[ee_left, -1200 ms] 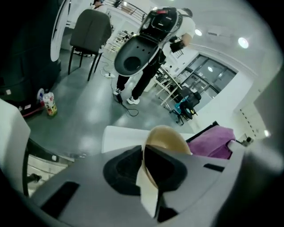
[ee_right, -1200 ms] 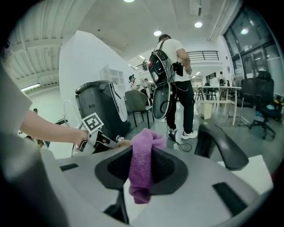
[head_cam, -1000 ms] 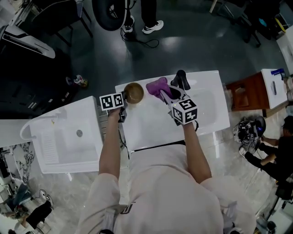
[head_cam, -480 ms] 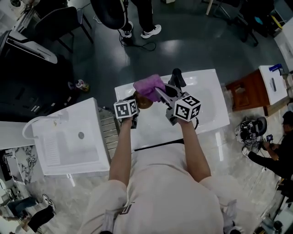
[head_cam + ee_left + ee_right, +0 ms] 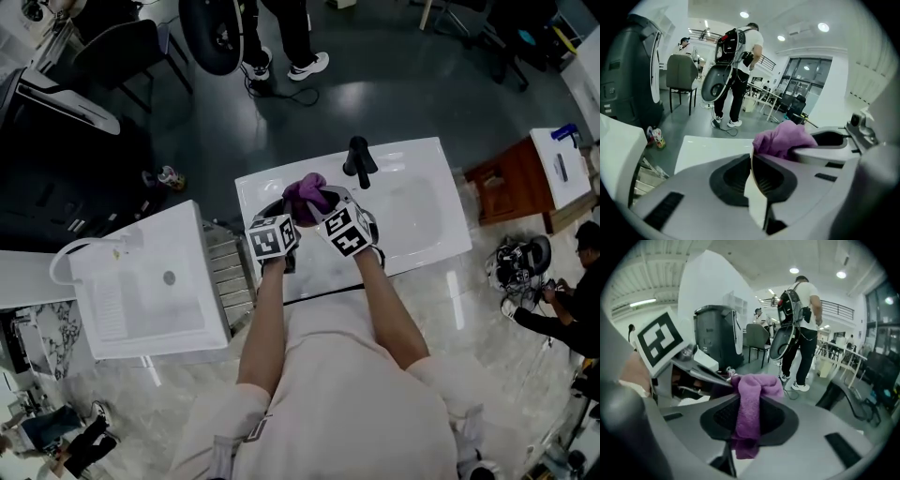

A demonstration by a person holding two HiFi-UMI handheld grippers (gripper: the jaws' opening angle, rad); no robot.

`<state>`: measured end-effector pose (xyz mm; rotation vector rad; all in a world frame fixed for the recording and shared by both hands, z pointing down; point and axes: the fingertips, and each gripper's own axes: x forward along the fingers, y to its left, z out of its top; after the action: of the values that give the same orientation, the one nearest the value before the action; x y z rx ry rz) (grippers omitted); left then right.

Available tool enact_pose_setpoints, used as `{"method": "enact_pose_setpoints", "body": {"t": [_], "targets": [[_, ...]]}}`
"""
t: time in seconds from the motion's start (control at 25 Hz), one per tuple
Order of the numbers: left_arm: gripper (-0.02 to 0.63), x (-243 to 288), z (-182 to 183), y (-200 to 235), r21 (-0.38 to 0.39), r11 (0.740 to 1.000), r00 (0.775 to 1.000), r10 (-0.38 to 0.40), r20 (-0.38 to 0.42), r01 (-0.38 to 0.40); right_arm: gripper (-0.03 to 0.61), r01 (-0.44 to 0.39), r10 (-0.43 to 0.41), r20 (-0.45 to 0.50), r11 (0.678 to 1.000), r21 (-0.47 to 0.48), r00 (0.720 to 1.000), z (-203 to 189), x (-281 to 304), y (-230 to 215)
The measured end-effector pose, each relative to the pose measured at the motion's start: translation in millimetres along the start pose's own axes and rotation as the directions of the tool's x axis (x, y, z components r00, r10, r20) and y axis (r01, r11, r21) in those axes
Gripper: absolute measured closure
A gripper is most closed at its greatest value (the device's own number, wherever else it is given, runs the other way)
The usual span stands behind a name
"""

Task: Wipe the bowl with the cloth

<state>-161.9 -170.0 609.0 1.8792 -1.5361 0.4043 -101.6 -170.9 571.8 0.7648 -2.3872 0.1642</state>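
White counter (image 5: 422,216) under left gripper (image 5: 752,171), jaws just eased yet pinching bowl (image 5: 277,210) rim, and right gripper (image 5: 747,427) clamped on purple cloth (image 5: 750,399)

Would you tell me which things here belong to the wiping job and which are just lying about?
Job: bowl, purple cloth, left gripper, right gripper.
Lying about: black faucet, white basin, floor bottle, wooden cabinet.

Glossy dark floor (image 5: 394,94), grey chair (image 5: 680,75), round ceiling lights (image 5: 744,14), tall windows (image 5: 808,77) beyond
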Motion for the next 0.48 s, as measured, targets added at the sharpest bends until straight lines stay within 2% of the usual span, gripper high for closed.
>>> {"method": "enact_pose_setpoints", "body": {"t": [0.08,0.16,0.36,0.48], "targets": [[0.592,-5.0,-0.5,-2.7,0.064,0.998,1.000,-0.002,-0.002,0.002,0.486,0.004,-0.008,-0.039,0.995,-0.095,0.999,-5.1,5.8,11.7],[0.592,-10.2,-1.1,-1.8,0.127,0.992,1.000,-0.002,-0.006,0.003,0.486,-0.002,-0.007,-0.056,0.989,-0.148,0.998,-7.7,10.2,22.4],[0.590,-15.3,-12.4,-3.7,0.219,0.975,0.999,-0.040,-0.027,0.045,0.485,-0.031,0.022,-0.053,0.985,-0.168,0.998,-11.0,13.9,36.6],[0.586,-14.7,-16.7,-7.9,0.281,0.958,0.998,-0.045,-0.051,0.058,0.485,-0.020,0.009,-0.063,0.985,-0.169,0.998,-13.6,14.5,35.5]]}}
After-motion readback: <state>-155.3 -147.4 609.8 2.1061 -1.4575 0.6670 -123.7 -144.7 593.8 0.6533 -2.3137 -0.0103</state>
